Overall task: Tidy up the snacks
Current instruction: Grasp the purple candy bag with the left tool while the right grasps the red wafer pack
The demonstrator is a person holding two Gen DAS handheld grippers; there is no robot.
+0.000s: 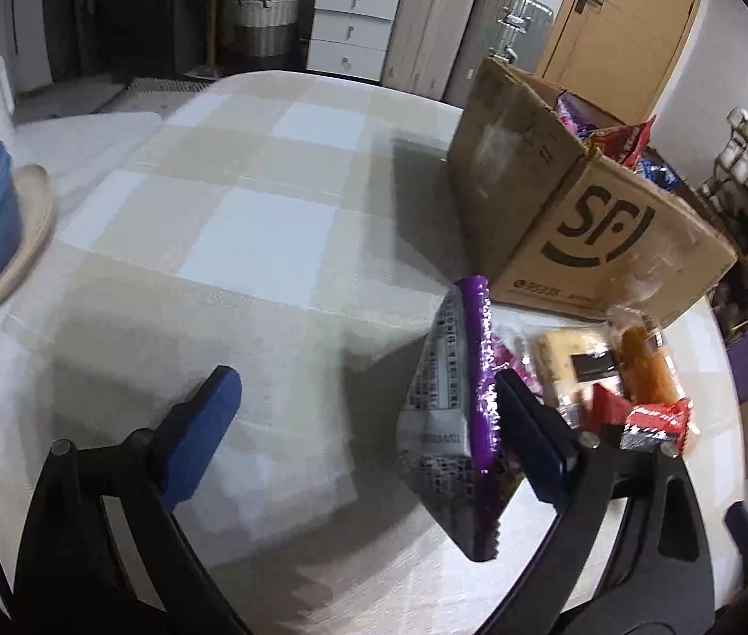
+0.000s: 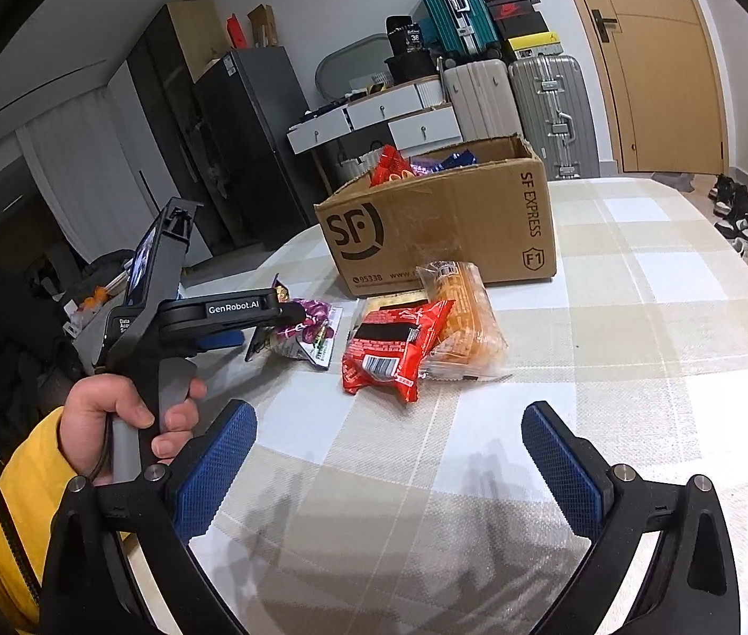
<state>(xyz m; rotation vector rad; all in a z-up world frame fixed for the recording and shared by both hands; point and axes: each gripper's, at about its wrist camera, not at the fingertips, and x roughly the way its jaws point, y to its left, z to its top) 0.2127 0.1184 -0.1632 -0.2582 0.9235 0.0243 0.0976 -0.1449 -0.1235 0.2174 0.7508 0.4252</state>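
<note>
Cardboard SF Express box [image 2: 443, 222] stands on the checked tablecloth [image 2: 612, 317], open-topped, several snack packets already poking above its rim, a red one and a purple-blue one among them. That part looks done.

Left to sort, as far as I can judge: four packets on the cloth in front of the box. Orange bread-like packet [image 2: 466, 317] lies nearest the box, almost at its front wall; red snack packet [image 2: 395, 349] overlaps its near-left edge; a pale flat packet peeks out between them and the box. Purple foil packet [image 1: 472, 397] lies further left of the box front.

Left gripper [image 1: 368, 423] is at that purple packet: fingers spread wide, packet edge beside the right finger, not yet pinched. A hand [image 2: 125, 413] in a yellow sleeve holds it.

Right gripper [image 2: 390, 455] hangs released over bare cloth, nearer than the packets, holding nothing.
</note>
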